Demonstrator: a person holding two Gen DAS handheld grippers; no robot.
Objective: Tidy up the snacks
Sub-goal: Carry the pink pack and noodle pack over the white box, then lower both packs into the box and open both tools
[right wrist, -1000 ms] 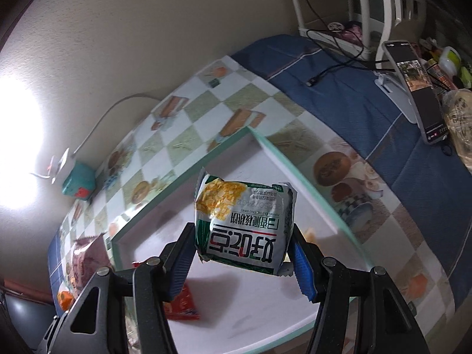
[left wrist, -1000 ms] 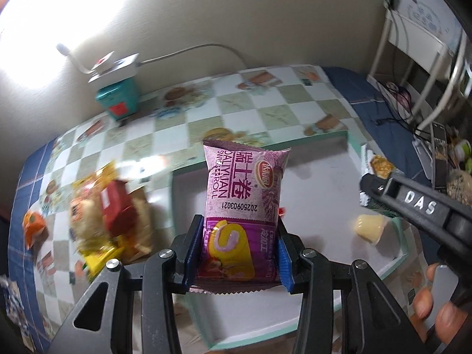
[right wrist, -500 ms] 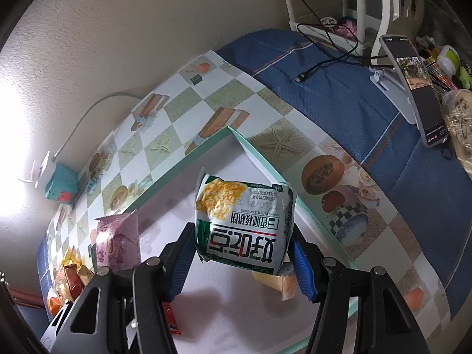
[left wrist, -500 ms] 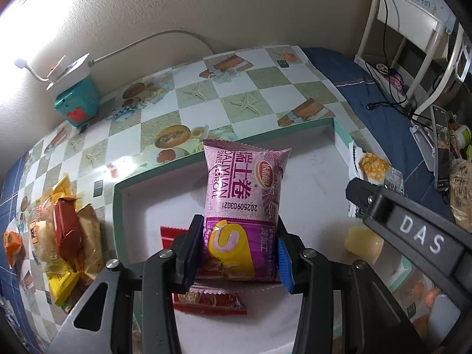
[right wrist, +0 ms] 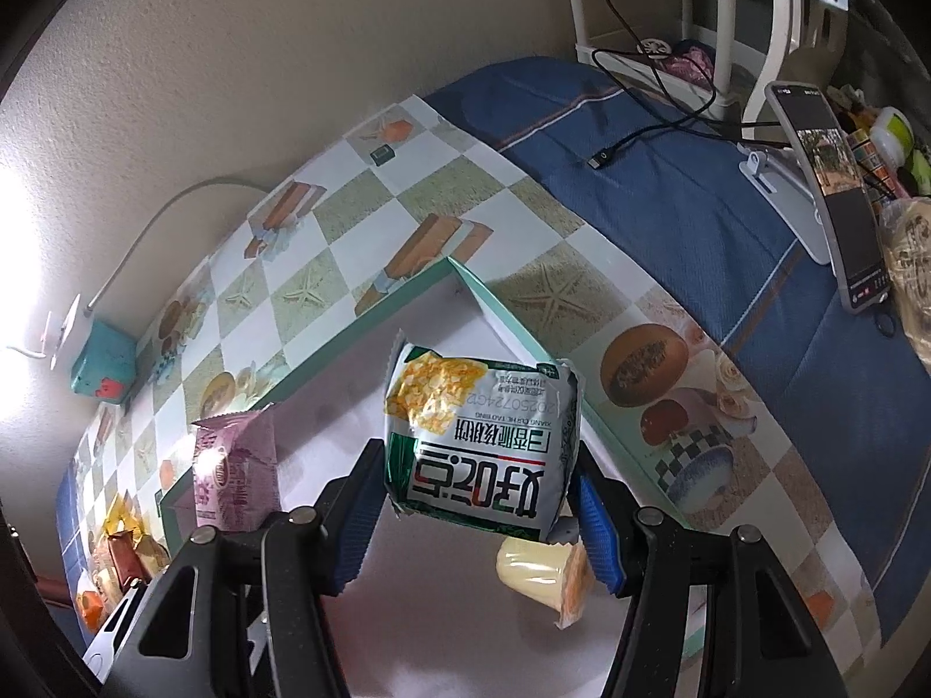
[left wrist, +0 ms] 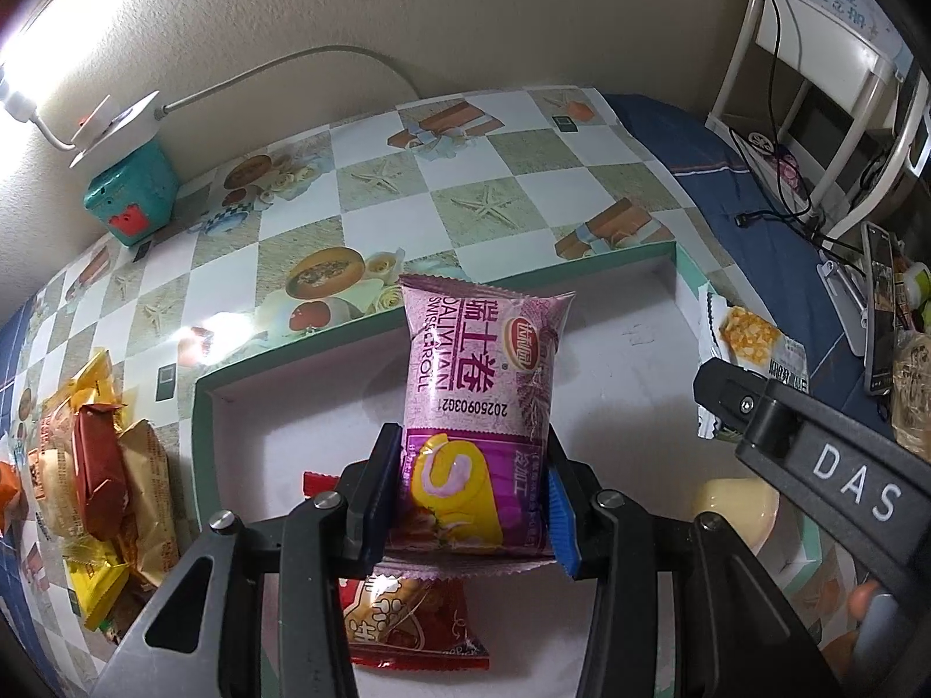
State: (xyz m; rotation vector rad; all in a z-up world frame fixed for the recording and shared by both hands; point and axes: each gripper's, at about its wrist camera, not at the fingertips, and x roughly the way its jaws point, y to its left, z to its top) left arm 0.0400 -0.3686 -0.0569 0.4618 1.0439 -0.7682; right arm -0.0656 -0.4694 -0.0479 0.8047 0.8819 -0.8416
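Left gripper (left wrist: 468, 500) jaws pinching pink roll pkt (left wrist: 480, 390), right gripper (right wrist: 471, 515) jaws pinching green pkt (right wrist: 483, 442), both above tray (left wrist: 617, 360). Risk: landing on red pkt (left wrist: 407, 622) or jelly cup (right wrist: 532, 573) if released carelessly.

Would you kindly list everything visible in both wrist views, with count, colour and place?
Swiss roll packet: one, pink-purple, held above the tray.
Cracker packet: one, green and white, held above the tray.
Tray: one, white with green rim, on the checked tablecloth.
Red packet: one, lying in the tray.
Jelly cup: one, pale yellow, in the tray.
Snack pile: several, yellow, red and brown, left of the tray.
Teal box: one, by the wall.
Phone: one, dark, propped on the blue cloth.
Left tongs: black, blue pads, shut on the Swiss roll packet.
Right tongs: black, blue pads, shut on the cracker packet.
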